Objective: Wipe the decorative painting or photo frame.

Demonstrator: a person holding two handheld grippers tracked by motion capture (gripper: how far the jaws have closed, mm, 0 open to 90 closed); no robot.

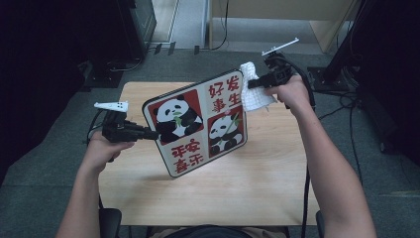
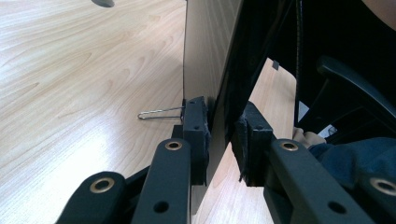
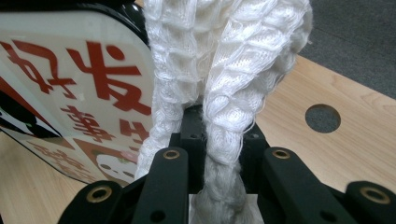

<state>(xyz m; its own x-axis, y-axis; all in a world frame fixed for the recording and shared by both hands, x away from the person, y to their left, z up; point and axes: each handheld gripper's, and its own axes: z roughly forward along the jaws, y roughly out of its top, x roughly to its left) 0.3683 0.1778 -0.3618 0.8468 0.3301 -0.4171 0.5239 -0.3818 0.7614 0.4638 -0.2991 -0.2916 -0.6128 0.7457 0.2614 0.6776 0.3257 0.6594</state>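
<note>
The wooden table (image 1: 257,178) lay under my forearms, its near half bare and its pale top running out to grey carpet on every side; a round hole (image 3: 322,118) was cut through the top near the far right corner. Above it I held the panda board (image 1: 198,124), a rounded panel tilted up off the table, its printed face turned toward the high view. That face was split into four fields: two red squares each bearing a panda chewing bamboo, and two cream squares bearing red Chinese characters, which read 好事发生 at the top right and 平安喜乐 at the lower left. A black rim ran round the board's edge. My left gripper (image 1: 148,133) was clamped on the board's left edge, one pad on the plain wood-grain back and the other on the front, as the left gripper view showed. A thin wire clip (image 2: 161,113) stuck out from the board's back just beside my pad. My right gripper (image 1: 252,83) was pinched tight on a white waffle-knit cloth (image 1: 253,96), which bunched between the jaws and hung against the board's upper right corner, touching the printed face beside the characters. The board's lower corner stood above the table's middle, with open room beneath and in front of it.
</note>
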